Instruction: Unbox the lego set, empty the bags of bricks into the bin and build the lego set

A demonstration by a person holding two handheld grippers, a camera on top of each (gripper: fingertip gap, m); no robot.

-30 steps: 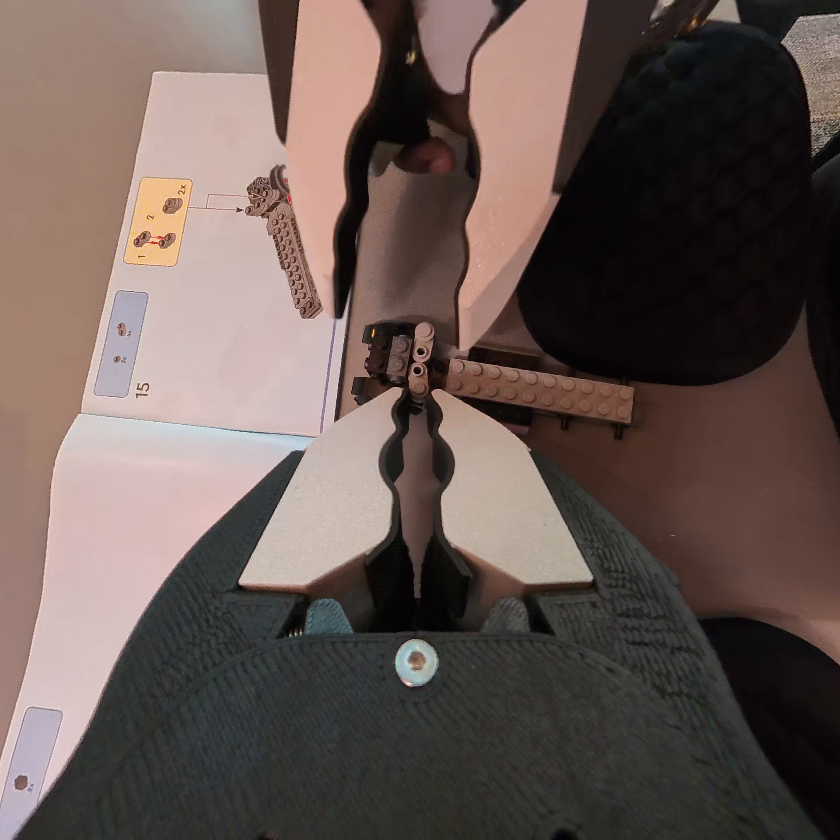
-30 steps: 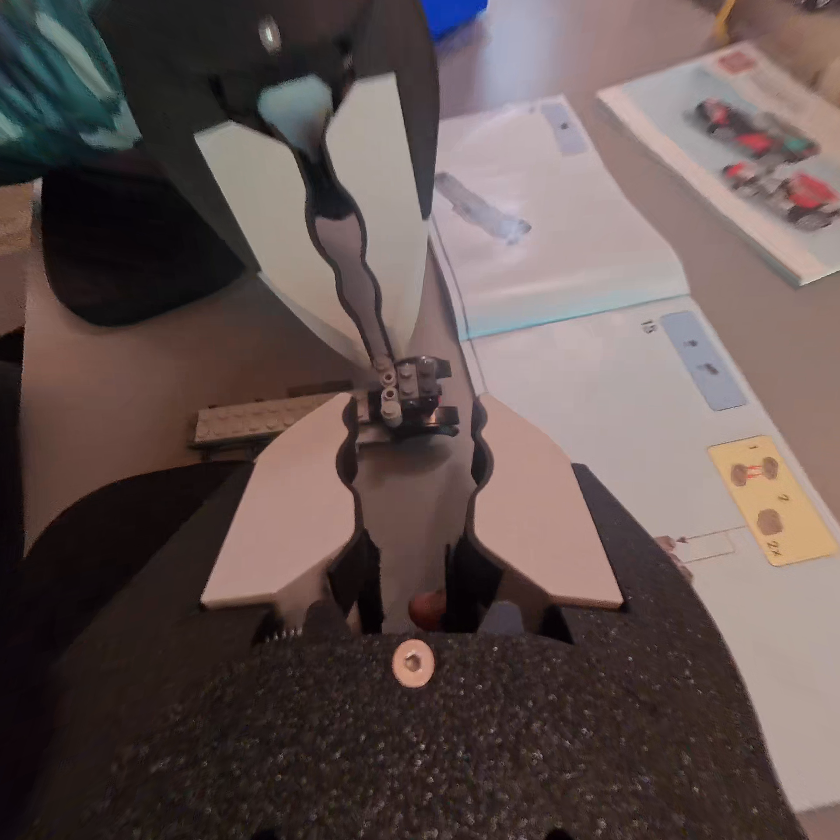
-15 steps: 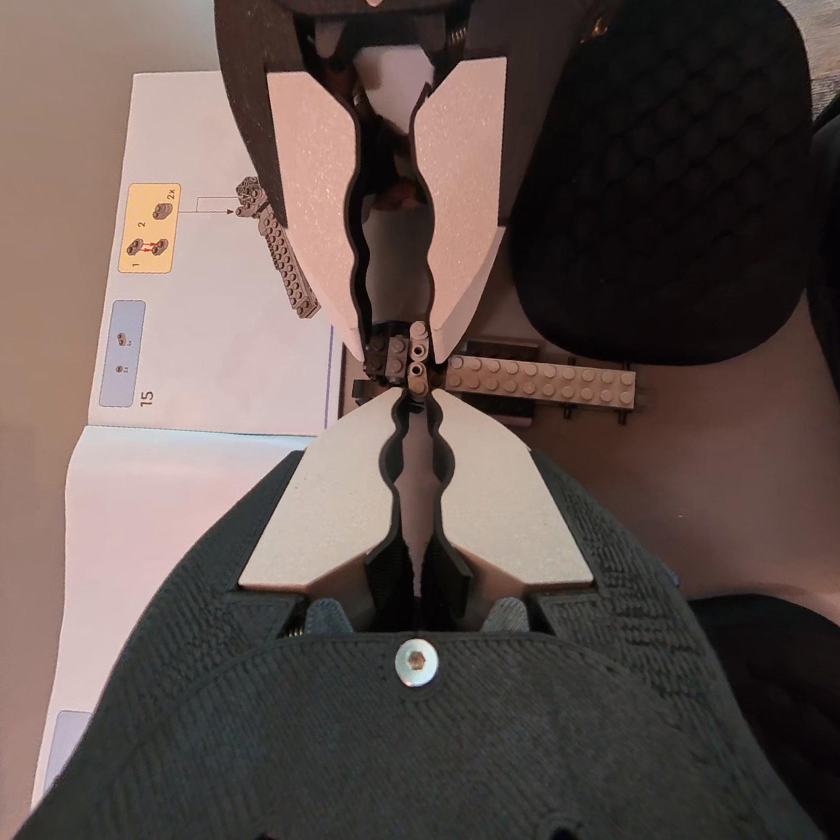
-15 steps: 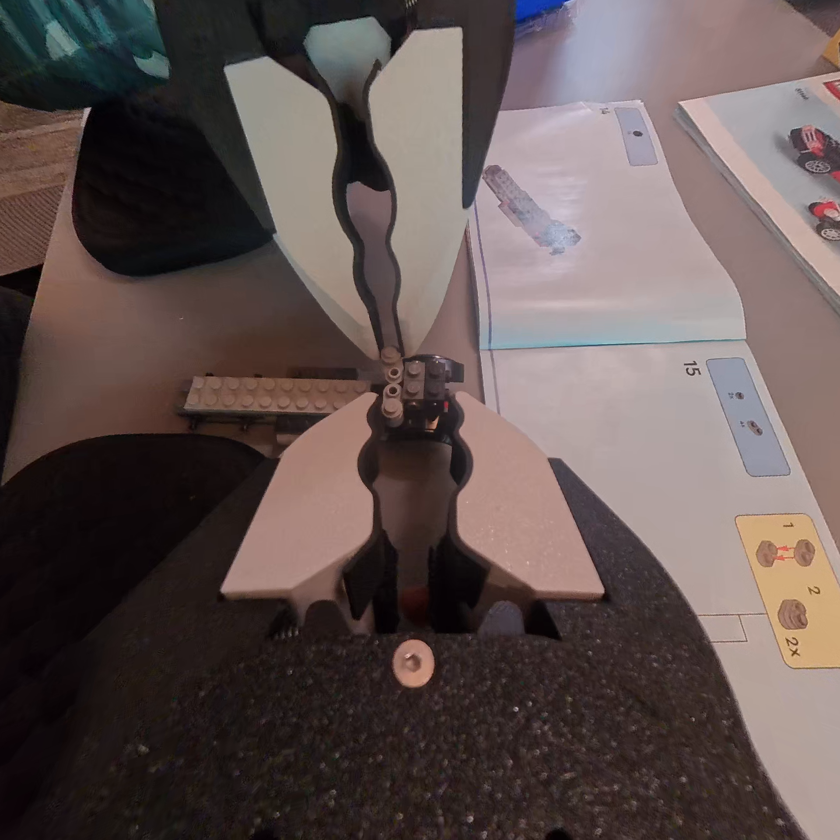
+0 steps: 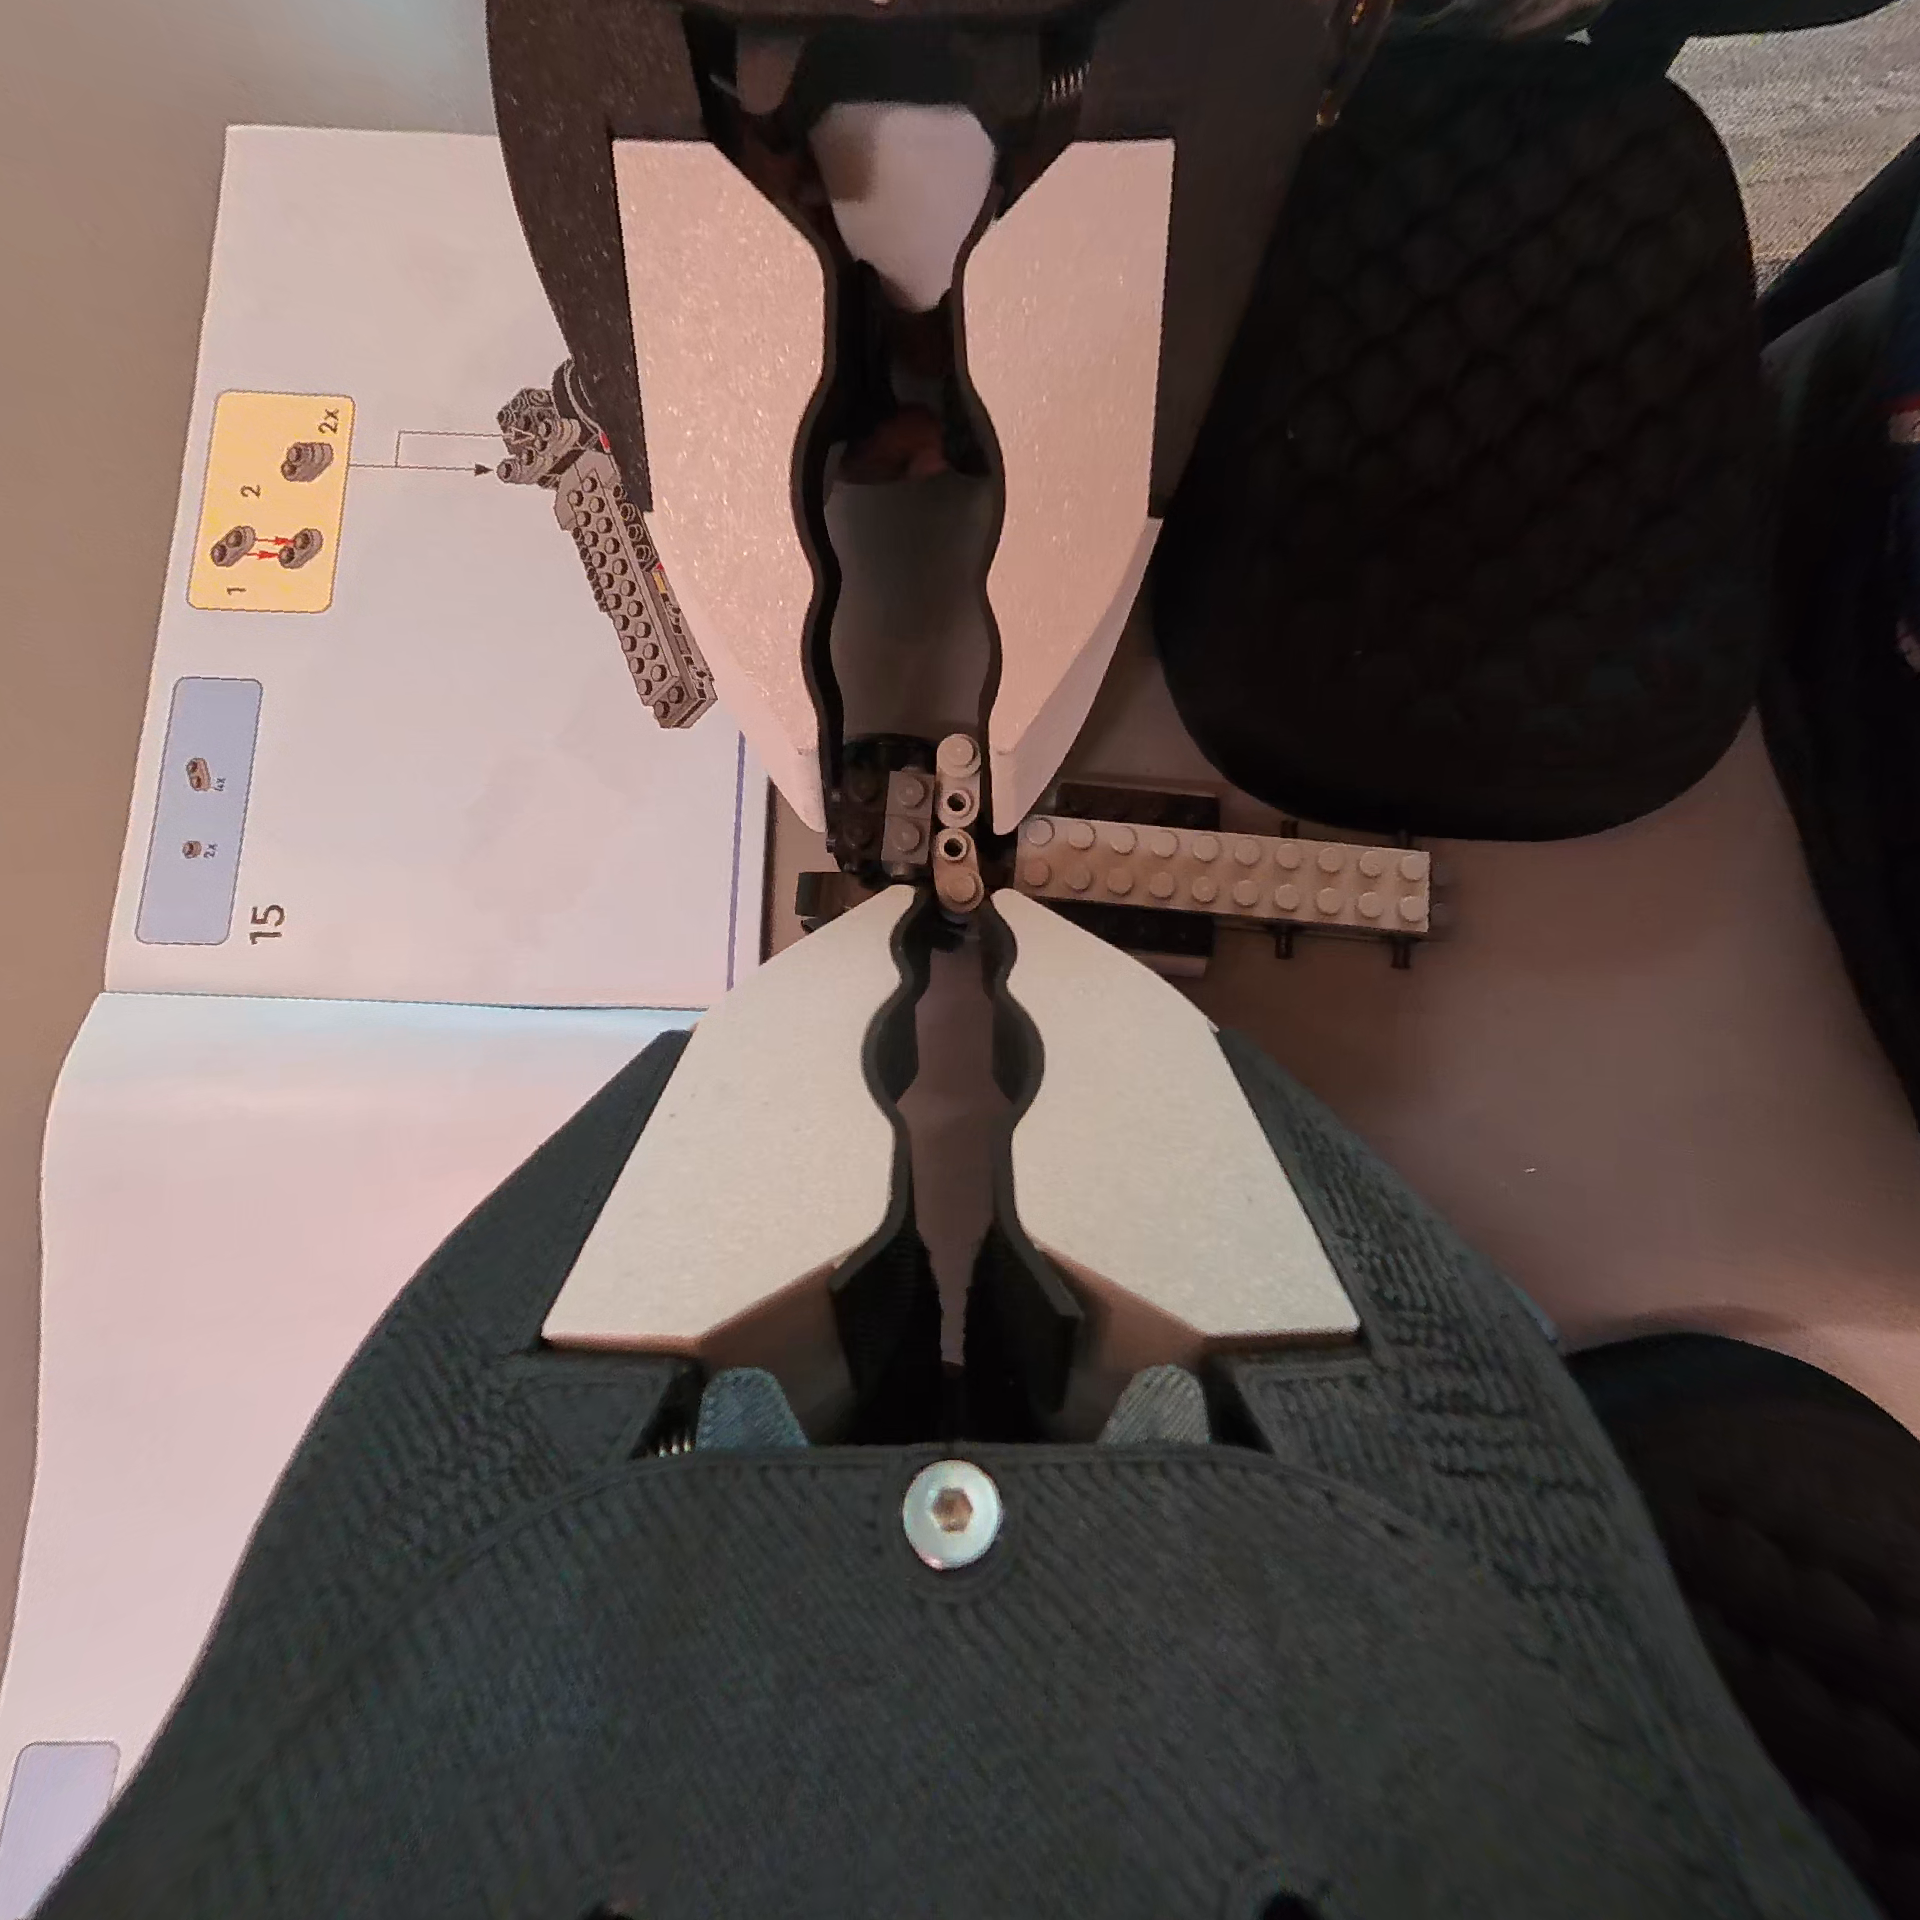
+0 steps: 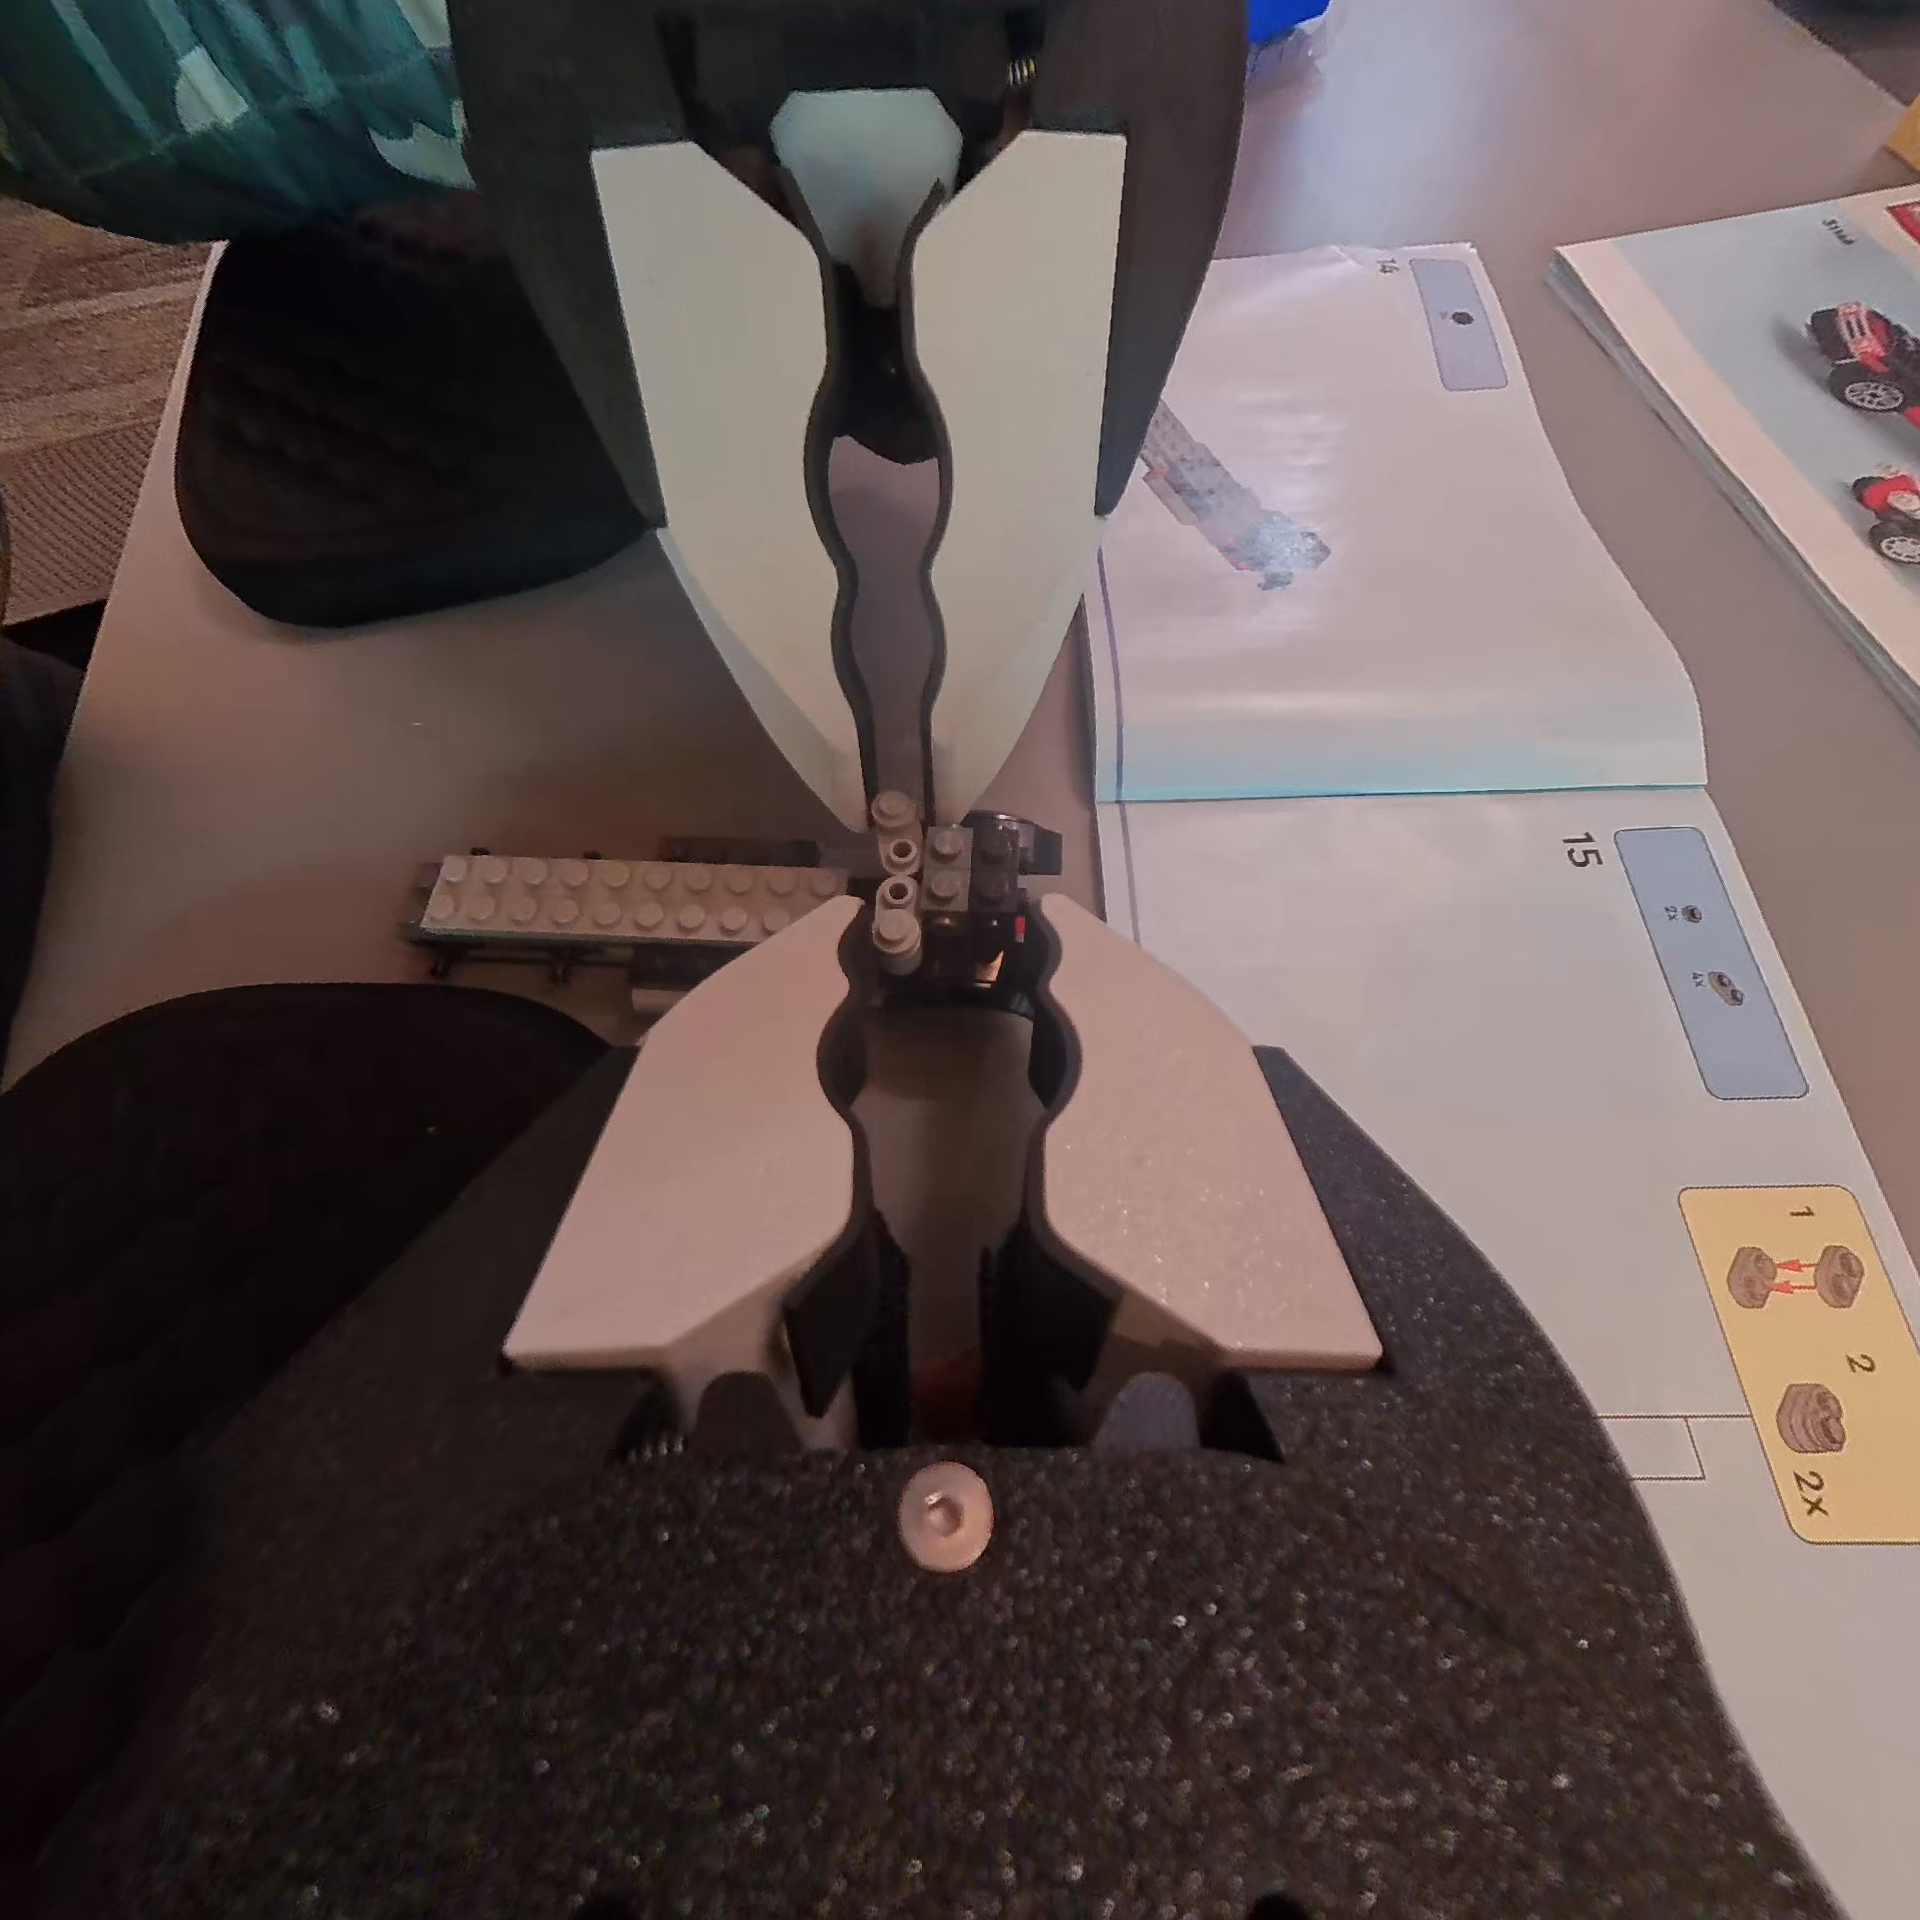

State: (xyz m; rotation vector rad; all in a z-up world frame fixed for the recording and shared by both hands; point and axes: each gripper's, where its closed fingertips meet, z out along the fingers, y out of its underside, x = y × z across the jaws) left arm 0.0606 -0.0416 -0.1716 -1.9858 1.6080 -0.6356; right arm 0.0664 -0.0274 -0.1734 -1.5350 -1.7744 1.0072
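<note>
The lego build lies on the table: a long grey studded plate (image 5: 1226, 868) (image 6: 623, 899) with a dark front cluster (image 5: 883, 821) (image 6: 977, 873). Two small grey rounded plates sit end to end on that cluster. My left gripper (image 5: 956, 909) is shut on the one nearest it (image 5: 956, 873), and it also shows at the top of the right wrist view (image 6: 899, 805). My right gripper (image 6: 948, 925) comes from the opposite side, with its jaws closed against both sides of the front cluster. It also shows in the left wrist view (image 5: 920, 821).
An open instruction booklet (image 5: 416, 831) (image 6: 1403, 987) lies beside the build. A second booklet (image 6: 1766, 416) lies farther off. A black padded object (image 5: 1455, 468) (image 6: 395, 436) sits close behind the long plate. A teal sleeve (image 6: 208, 104) shows at top left. My two grippers' fingertips are within a few centimetres of each other. From either gripper's tips it is about 5 cm to the long grey studded plate (image 5: 1226, 868).
My right gripper has moved in from wide open and narrowed its jaws onto the build's front cluster. My left gripper has stayed shut on the small grey plate.
</note>
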